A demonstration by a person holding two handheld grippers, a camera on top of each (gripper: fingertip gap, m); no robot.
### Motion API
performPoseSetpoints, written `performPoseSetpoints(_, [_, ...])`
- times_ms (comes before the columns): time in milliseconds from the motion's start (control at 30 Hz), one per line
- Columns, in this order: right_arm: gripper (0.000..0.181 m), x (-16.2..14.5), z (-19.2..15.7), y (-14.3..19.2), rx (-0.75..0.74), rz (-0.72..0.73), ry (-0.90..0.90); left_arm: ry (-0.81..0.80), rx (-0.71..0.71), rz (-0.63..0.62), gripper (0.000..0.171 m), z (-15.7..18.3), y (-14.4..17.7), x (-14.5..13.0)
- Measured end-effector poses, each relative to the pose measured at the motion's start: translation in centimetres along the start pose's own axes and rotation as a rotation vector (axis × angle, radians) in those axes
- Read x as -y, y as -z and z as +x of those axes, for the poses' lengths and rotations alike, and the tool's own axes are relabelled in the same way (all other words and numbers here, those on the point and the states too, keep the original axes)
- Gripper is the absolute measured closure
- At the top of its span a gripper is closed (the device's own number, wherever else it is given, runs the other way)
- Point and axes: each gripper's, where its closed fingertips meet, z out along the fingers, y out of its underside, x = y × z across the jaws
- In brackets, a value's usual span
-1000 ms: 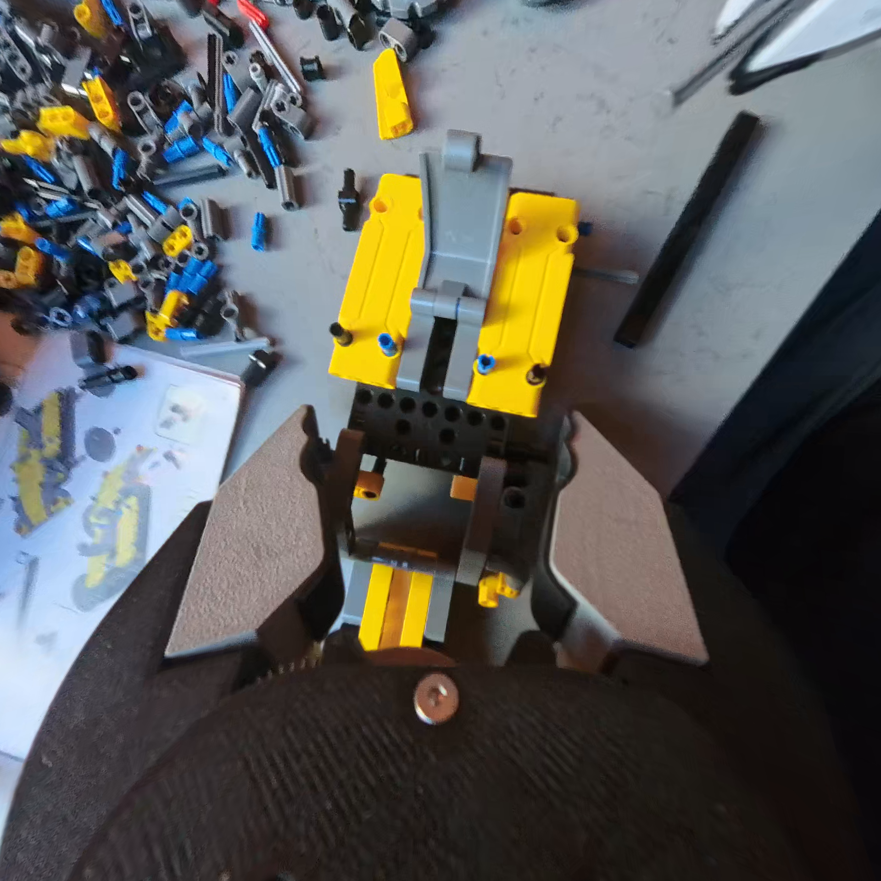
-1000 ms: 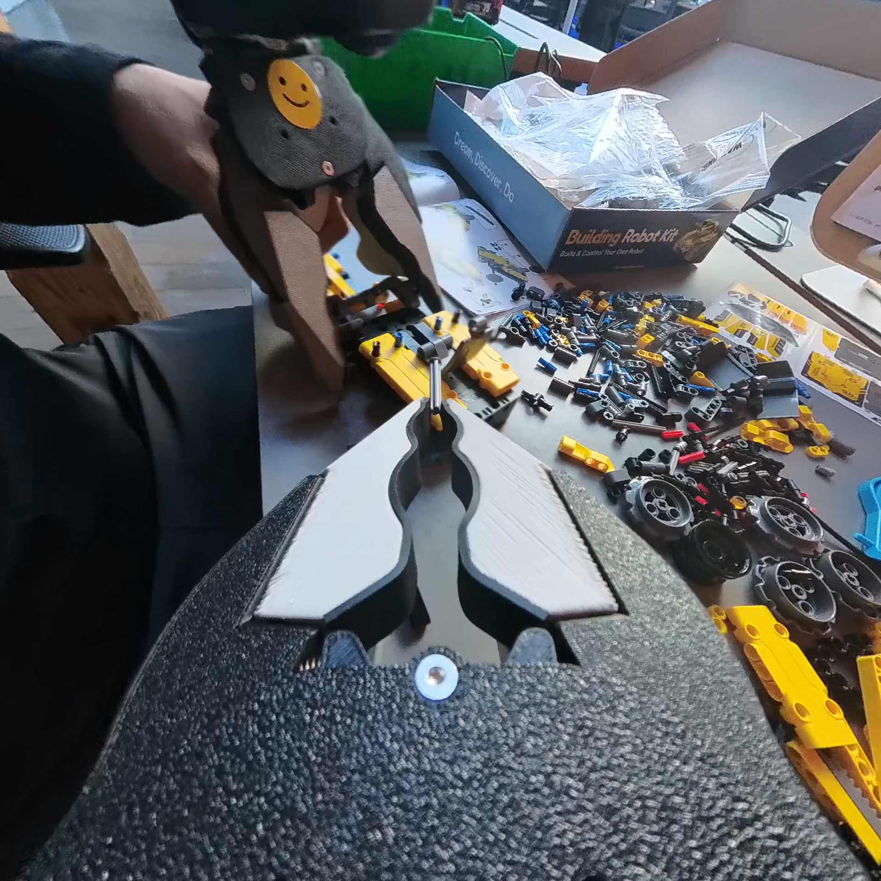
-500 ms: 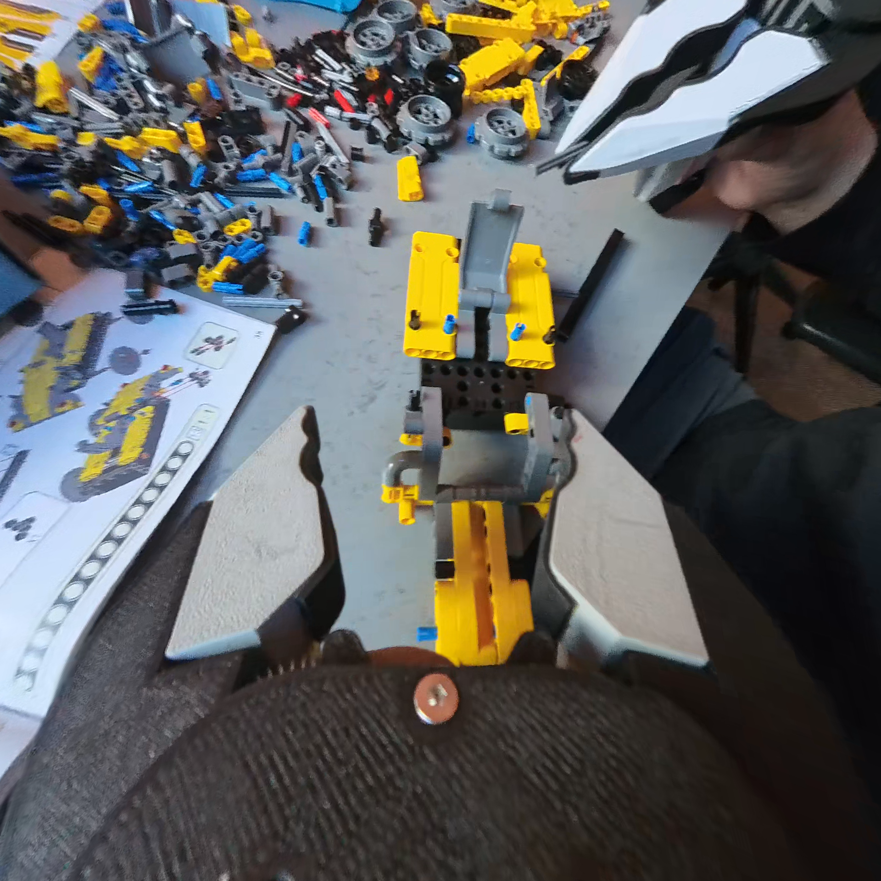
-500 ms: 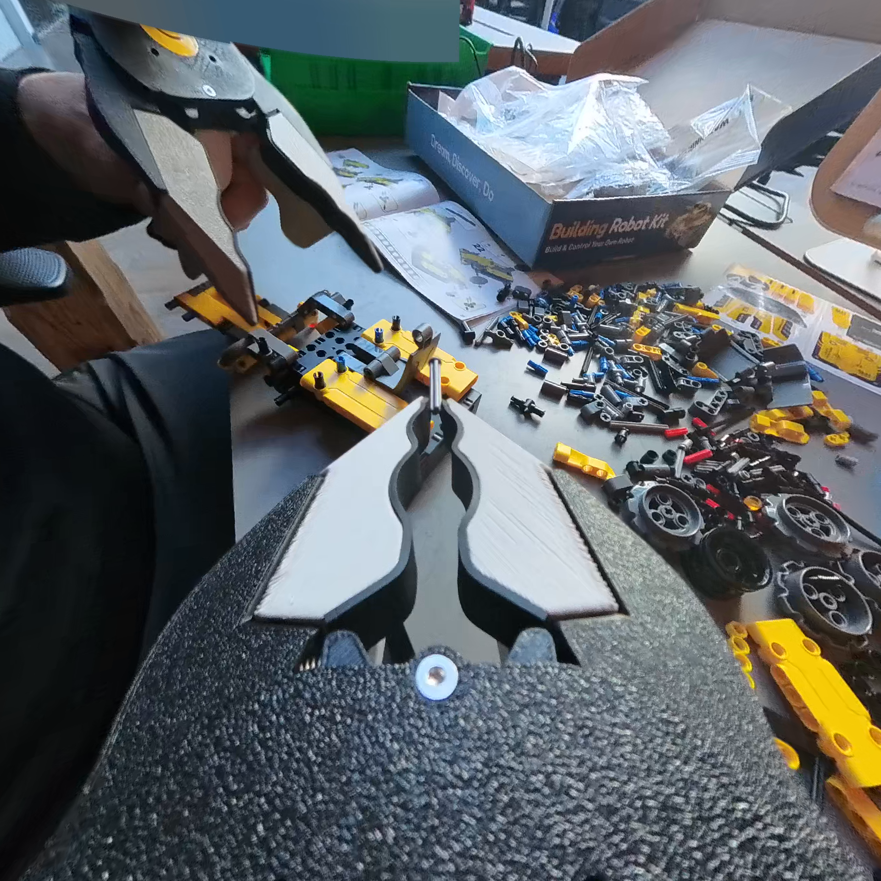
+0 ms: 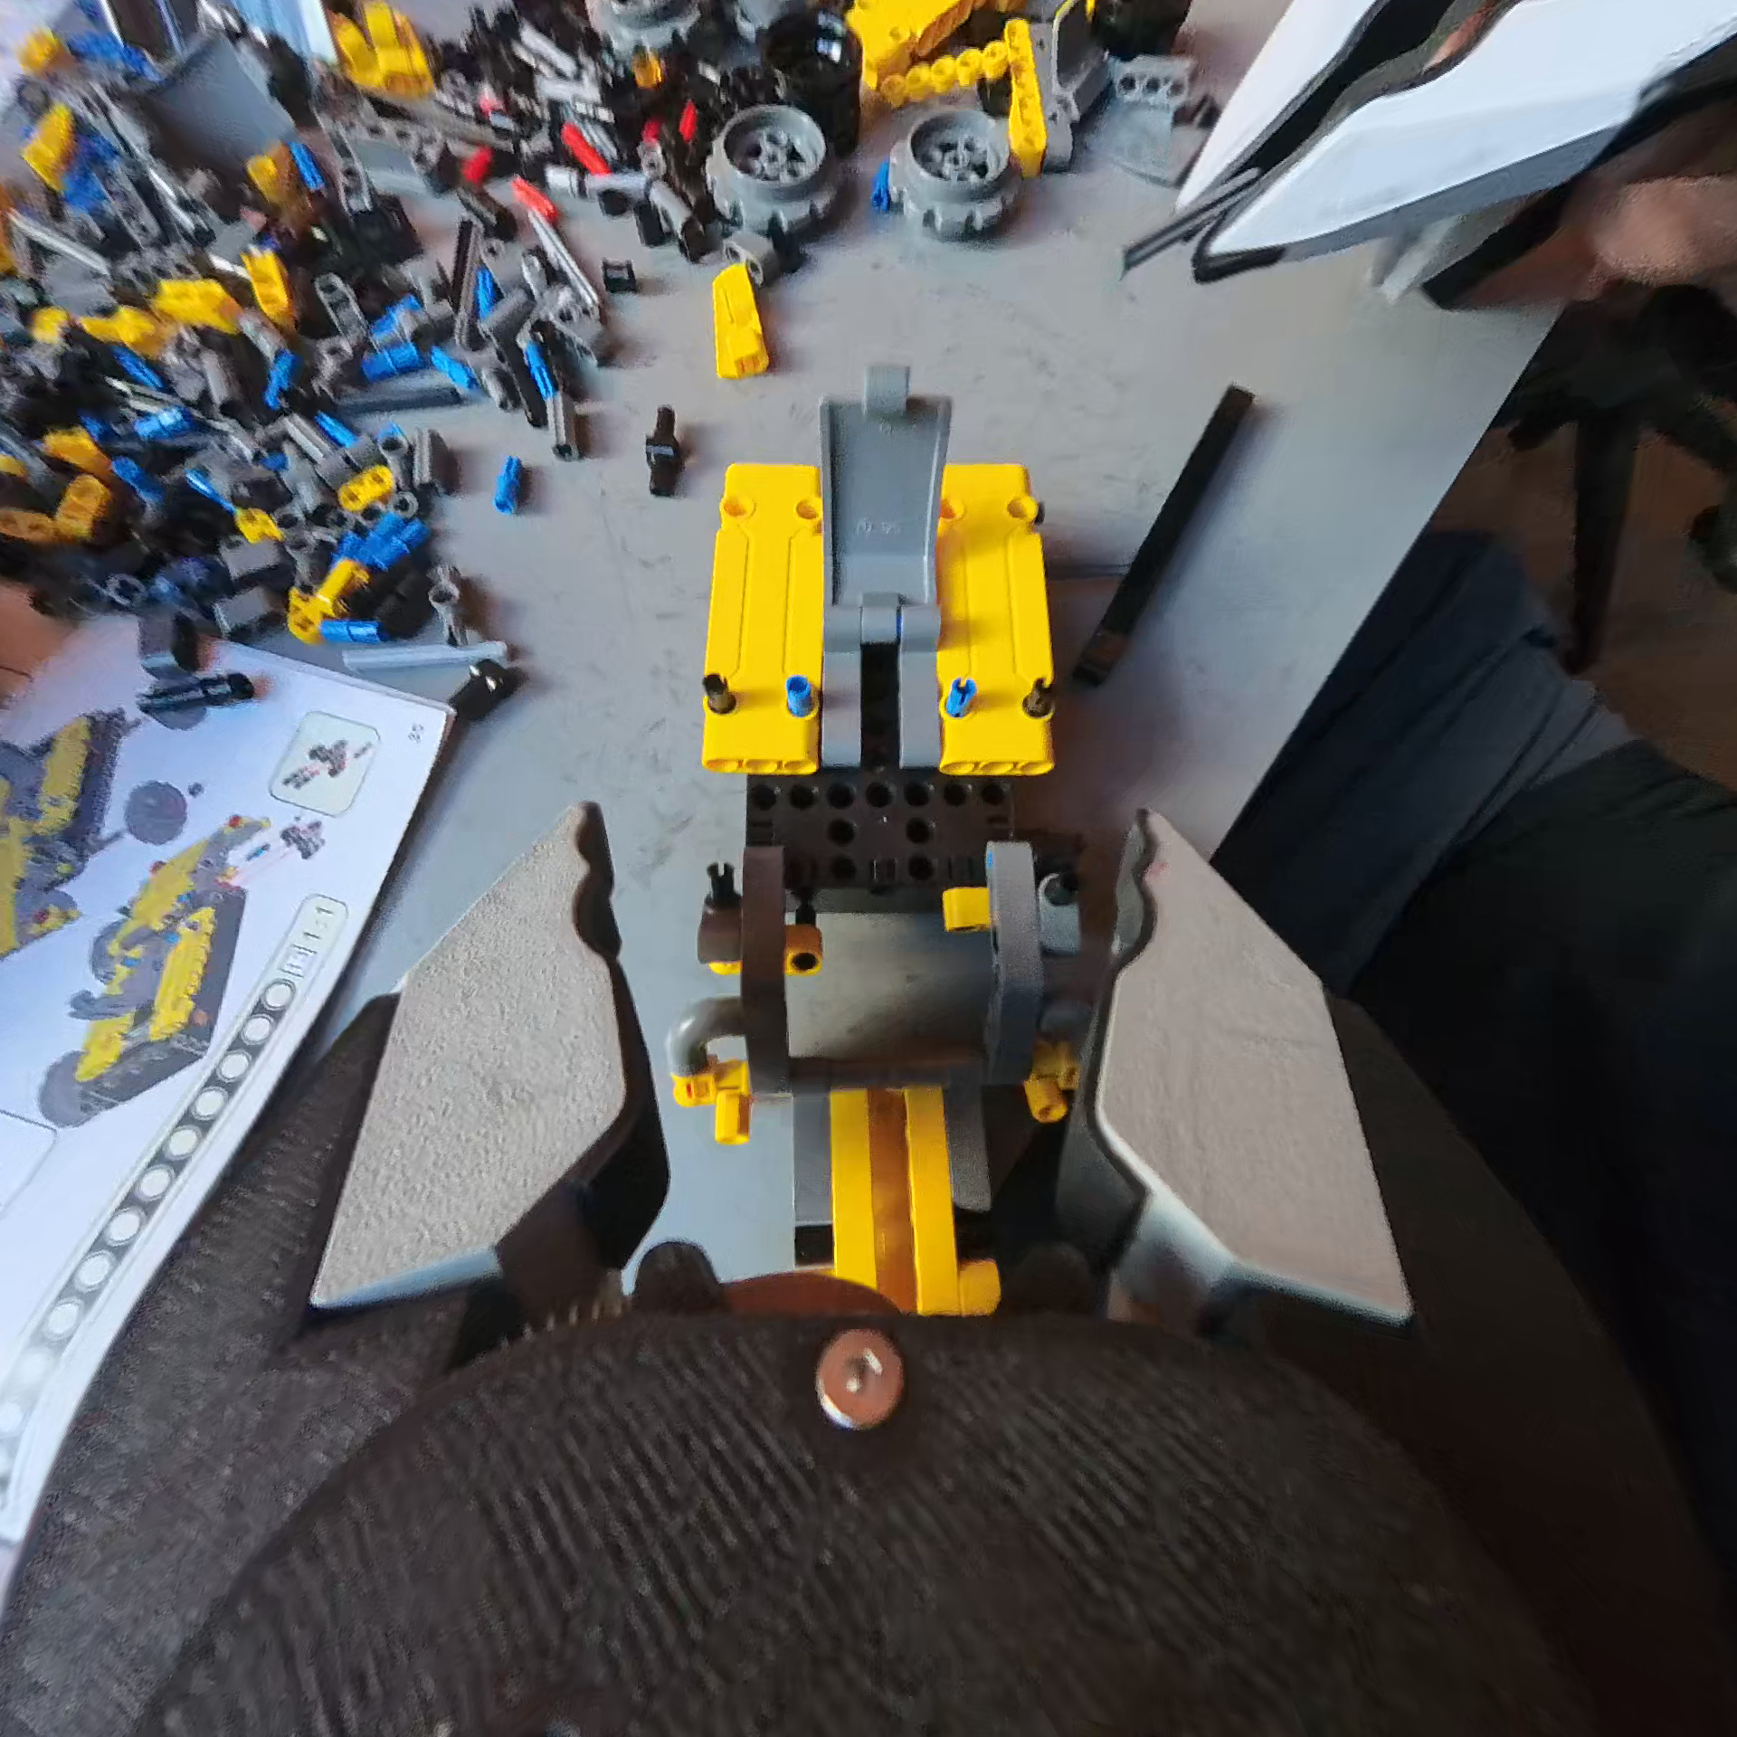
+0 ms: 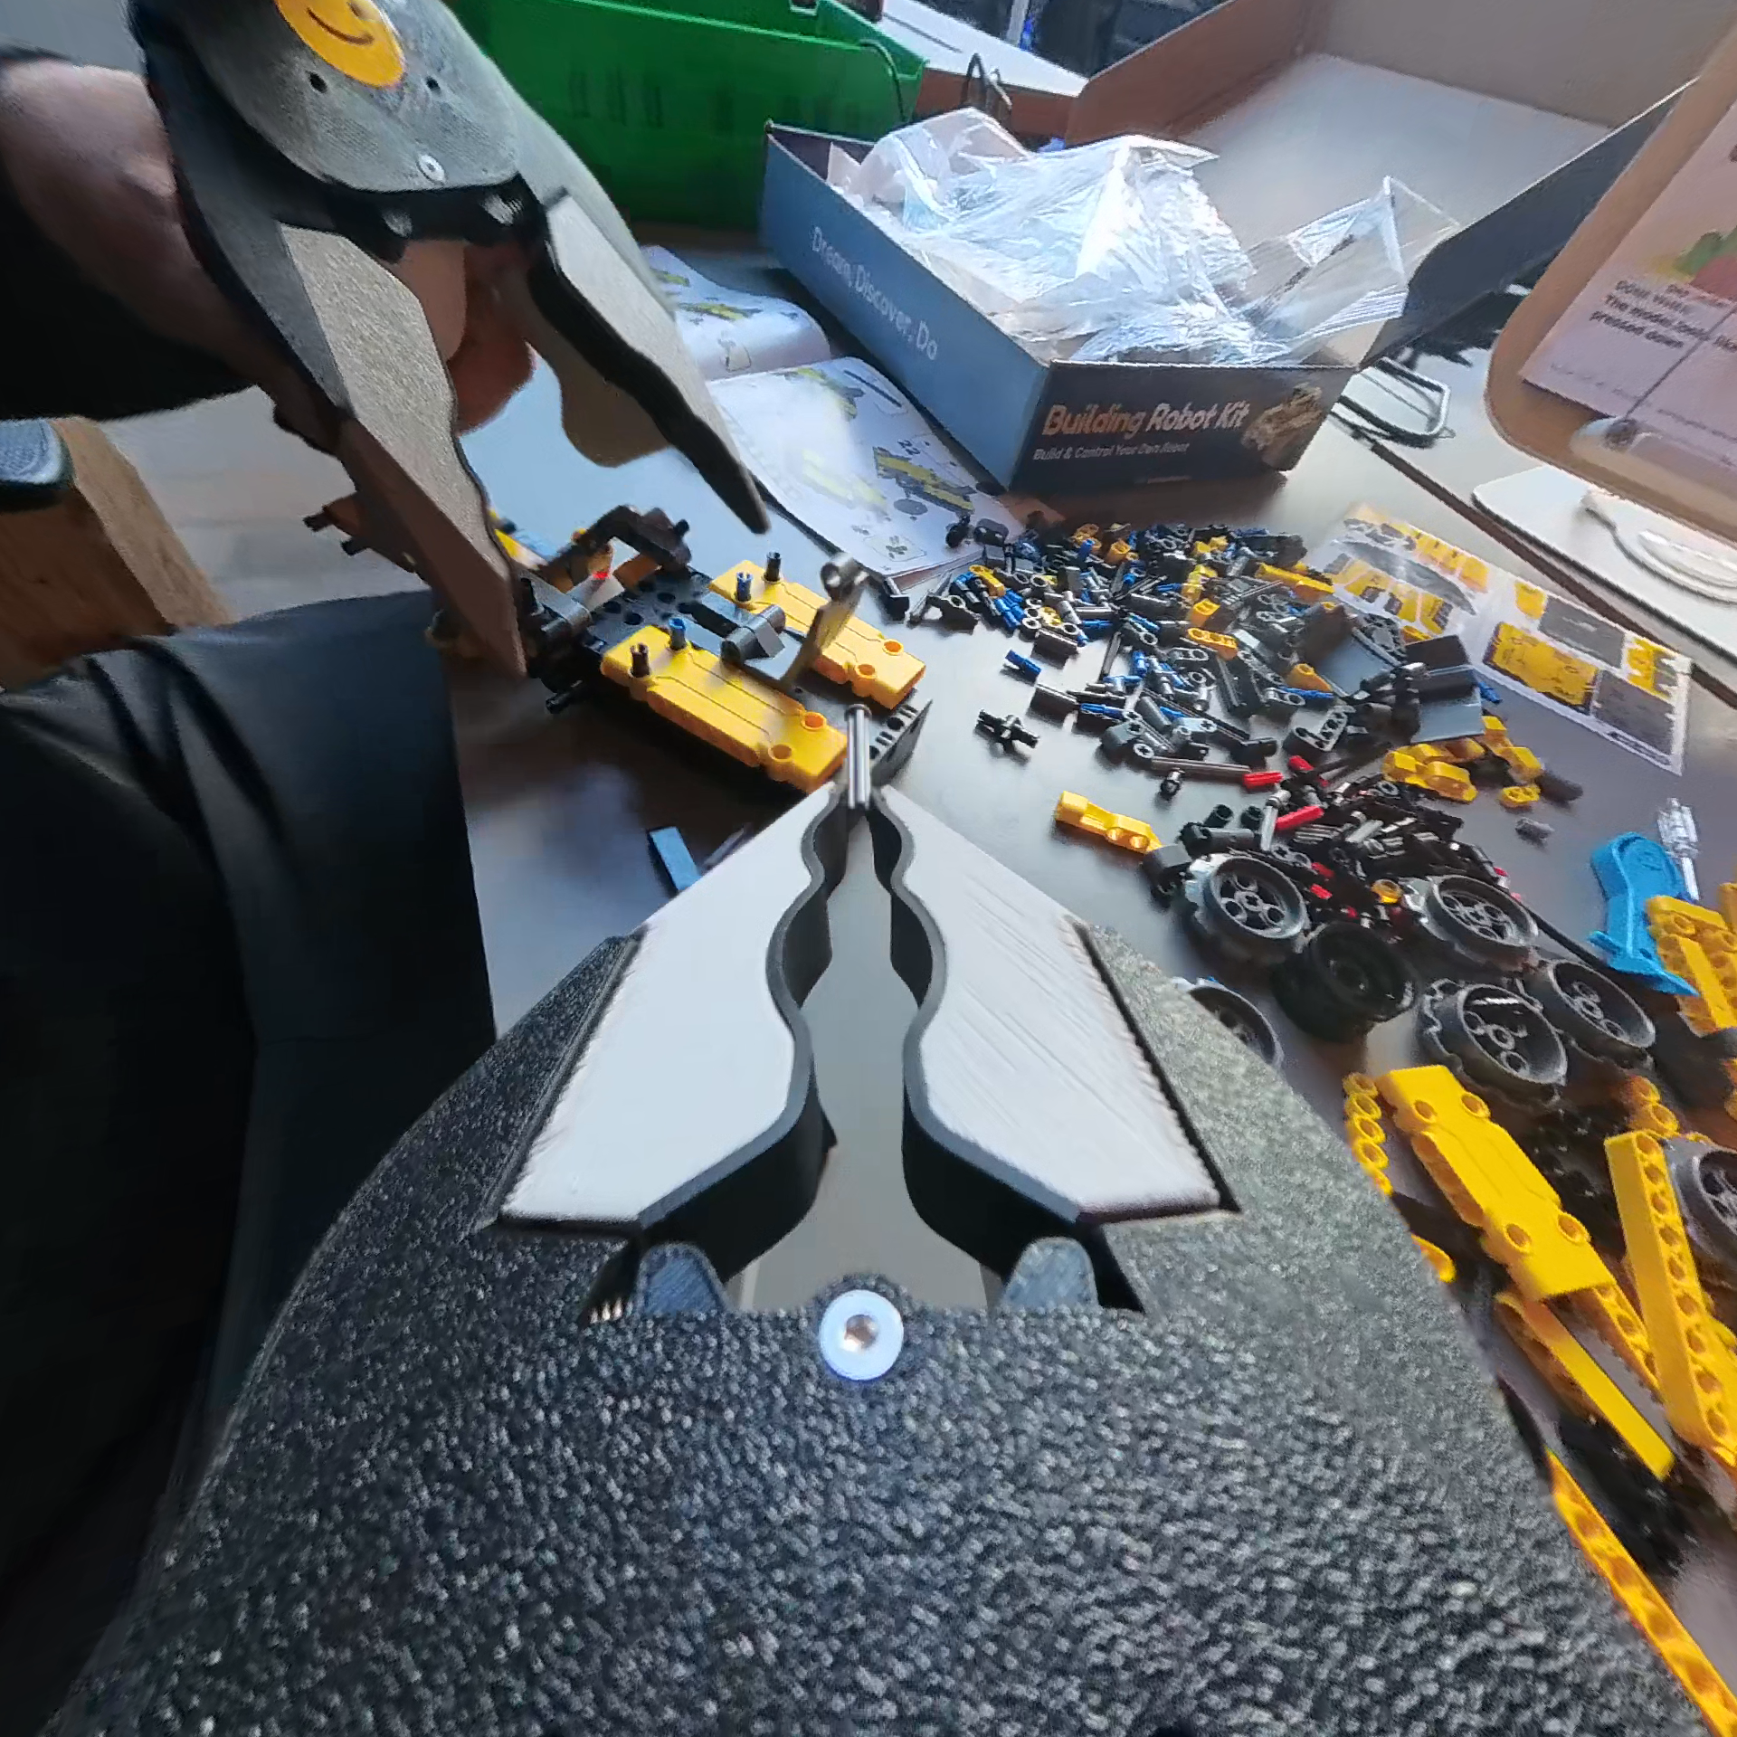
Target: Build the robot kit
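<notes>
A partly built yellow, grey and black brick vehicle model (image 5: 879, 714) lies on the grey table, near its edge. My left gripper (image 5: 860, 846) is open and straddles the model's rear frame. Its right finger (image 5: 1212, 1053) is close against the frame's side and its left finger (image 5: 489, 1053) stands apart. The right wrist view shows the model (image 6: 733, 677) and the left gripper (image 6: 630, 592) over its rear. My right gripper (image 6: 851, 808) is shut on a thin dark axle (image 6: 855, 752), held just short of the model's front corner. It also shows in the left wrist view (image 5: 1410, 141).
A pile of loose small pieces (image 6: 1175, 611) and wheels (image 6: 1316, 940) lies right of the model, with long yellow beams (image 6: 1504, 1203). An instruction booklet (image 5: 188, 893), a long black beam (image 5: 1165, 536), a blue box holding plastic bags (image 6: 1034, 357) and a person's dark-clothed leg (image 6: 235, 940) at the table edge. My hands' fingertips stand some 12 centimeters from each other.
My left gripper drew up and back off the model, then came closer again, open around its rear. My right gripper kept the axle and pulled back a little from the model.
</notes>
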Motion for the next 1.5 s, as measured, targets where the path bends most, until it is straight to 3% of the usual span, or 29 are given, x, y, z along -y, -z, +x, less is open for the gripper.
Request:
performPoseSetpoints(167, [0.177, -0.1, 1.6, 0.3, -0.104, 0.014, 0.028, 0.013, 0.004, 0.063, 0.069, -0.2, 1.5, -0.2])
performPoseSetpoints(433, [0.177, 0.0, 2.4, -0.7, -0.117, 0.005, 0.024, 0.102, 0.161, 0.173, 0.076, -7.6, 5.8, -2.6])
performPoseSetpoints(600, [0.177, -0.1, 3.3, -1.7, -0.129, -0.018, 0.004, 0.122, 0.204, 0.191, 0.081, -10.6, 6.5, -5.2])
performPoseSetpoints(1000, [0.177, -0.7, 3.8, -2.6, -0.118, -0.054, -0.041, 0.216, 0.009, 0.237, 0.098, -9.6, 6.7, -5.0])
performPoseSetpoints(1500, [0.177, -0.4, 3.8, -2.6, -0.106, -0.032, -0.050, 0.203, -0.018, 0.217, 0.112, -9.0, 6.4, -5.1])
